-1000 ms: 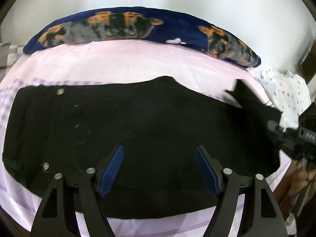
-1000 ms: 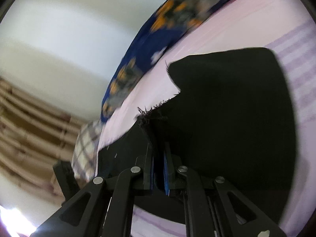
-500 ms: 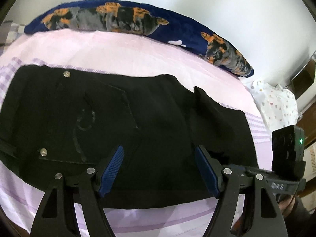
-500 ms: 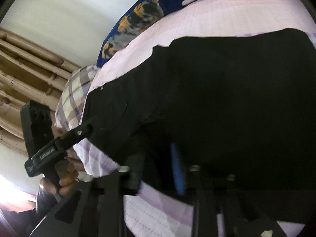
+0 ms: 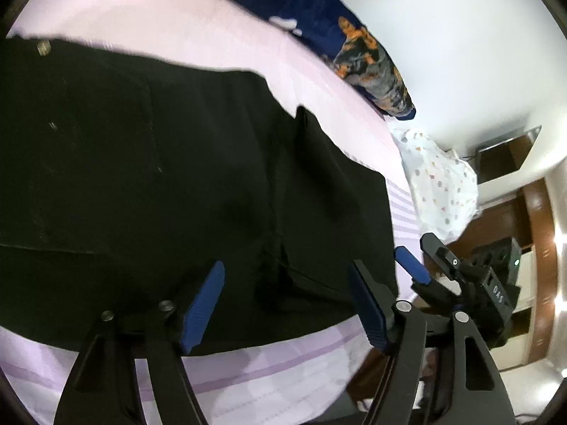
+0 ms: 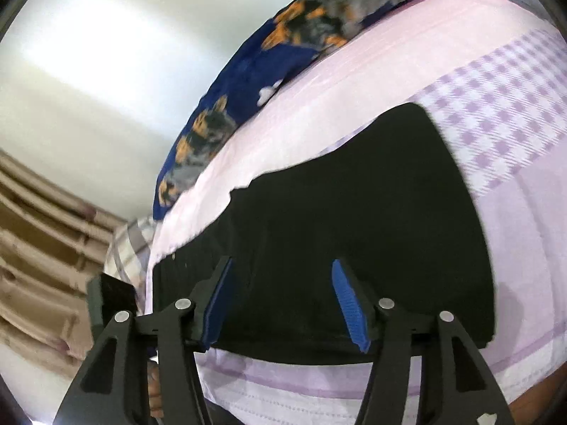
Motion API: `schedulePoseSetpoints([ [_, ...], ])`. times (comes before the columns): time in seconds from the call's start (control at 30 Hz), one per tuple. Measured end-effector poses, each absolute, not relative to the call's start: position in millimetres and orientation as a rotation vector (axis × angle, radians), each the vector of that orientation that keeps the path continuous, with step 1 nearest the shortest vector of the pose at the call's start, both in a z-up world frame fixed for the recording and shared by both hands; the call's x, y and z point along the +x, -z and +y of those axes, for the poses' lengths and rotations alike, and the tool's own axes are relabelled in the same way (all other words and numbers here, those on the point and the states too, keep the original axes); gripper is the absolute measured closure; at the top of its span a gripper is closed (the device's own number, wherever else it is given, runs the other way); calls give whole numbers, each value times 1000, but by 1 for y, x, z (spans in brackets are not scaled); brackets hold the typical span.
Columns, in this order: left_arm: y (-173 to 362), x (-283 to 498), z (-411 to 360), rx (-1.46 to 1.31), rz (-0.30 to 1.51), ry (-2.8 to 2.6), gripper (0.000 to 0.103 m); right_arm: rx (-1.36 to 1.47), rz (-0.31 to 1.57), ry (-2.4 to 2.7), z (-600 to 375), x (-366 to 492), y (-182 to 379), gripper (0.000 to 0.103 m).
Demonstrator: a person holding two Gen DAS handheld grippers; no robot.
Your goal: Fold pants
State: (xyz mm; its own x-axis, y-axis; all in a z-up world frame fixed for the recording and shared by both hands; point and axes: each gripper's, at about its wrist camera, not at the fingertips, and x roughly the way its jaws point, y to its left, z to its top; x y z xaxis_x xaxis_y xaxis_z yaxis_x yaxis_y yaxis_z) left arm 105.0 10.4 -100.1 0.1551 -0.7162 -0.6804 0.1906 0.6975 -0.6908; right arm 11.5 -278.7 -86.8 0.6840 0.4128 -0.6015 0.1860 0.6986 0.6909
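Black pants point(image 5: 159, 177) lie flat on the pink and lilac bed sheet point(image 5: 283, 368), with a folded-over layer on the right part. A metal button point(image 5: 43, 47) shows at the far left. My left gripper point(image 5: 285, 283) is open and empty, just above the pants' near edge. My right gripper point(image 6: 283, 279) is open and empty over the same near edge of the pants point(image 6: 354, 219). The right gripper also shows in the left wrist view point(image 5: 418, 272), at the pants' right end.
A navy pillow with orange and grey print point(image 5: 354, 35) lies along the far side of the bed by the white wall. A white dotted cloth point(image 5: 436, 177) sits off the bed's right end. Bamboo-like curtain point(image 6: 39, 248) hangs at left.
My right gripper let go of the pant leg after laying it over the rest and opened. Both grippers have drawn back toward the near edge.
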Motion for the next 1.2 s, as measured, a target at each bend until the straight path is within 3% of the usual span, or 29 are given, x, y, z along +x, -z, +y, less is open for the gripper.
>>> schedulePoseSetpoints([
  [0.5, 117, 116, -21, -552, 1350, 713, 33, 882, 824, -98, -299, 15, 99, 47],
  [0.63, 121, 108, -34, -526, 1387, 743, 53, 891, 813, -105, -300, 14, 97, 46],
  [0.7, 122, 108, -39, -504, 1390, 751, 75, 889, 812, -109, -300, 14, 97, 46],
  [0.73, 126, 108, -40, -528, 1414, 763, 91, 886, 814, -112, -300, 14, 97, 46],
  [1.2, 121, 80, -27, -443, 1379, 756, 95, 912, 848, -94, -300, 15, 103, 46],
])
